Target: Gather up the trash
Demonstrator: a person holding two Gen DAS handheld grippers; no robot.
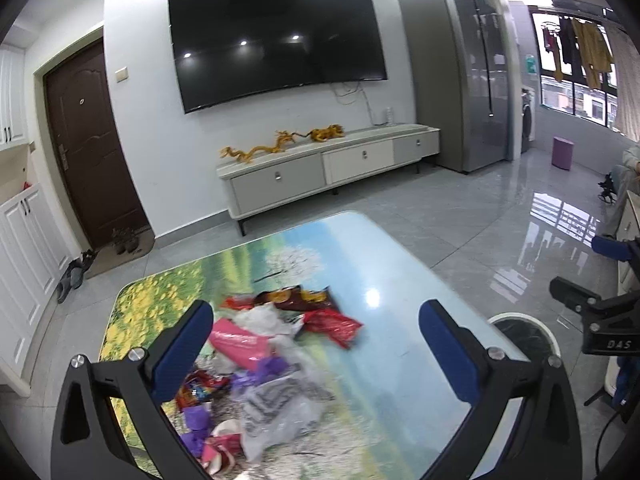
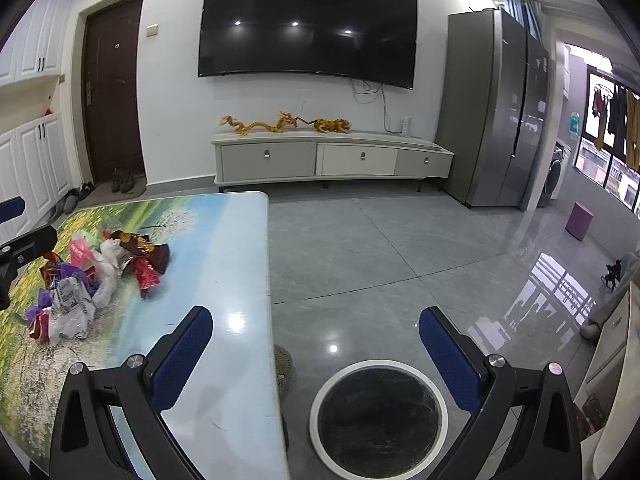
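black tv (image 2: 308,26) above cabinet (image 2: 332,158); grey fridge (image 2: 492,108) beside.

The trash (image 2: 100,276) is a loose pile of crumpled wrappers and thin plastic bags, red, pink, purple and white, lying on the printed table (image 2: 224,240). The round trash bin (image 2: 378,412), white-rimmed with a black liner, stands on the floor just beside the table.

Domestic living room. A wall-mounted television (image 2: 308,26) hangs above a low drawer cabinet (image 2: 332,158). Shoes (image 2: 122,180) lie by the entrance door (image 2: 112,88); laundry (image 1: 580,48) hangs at the window.
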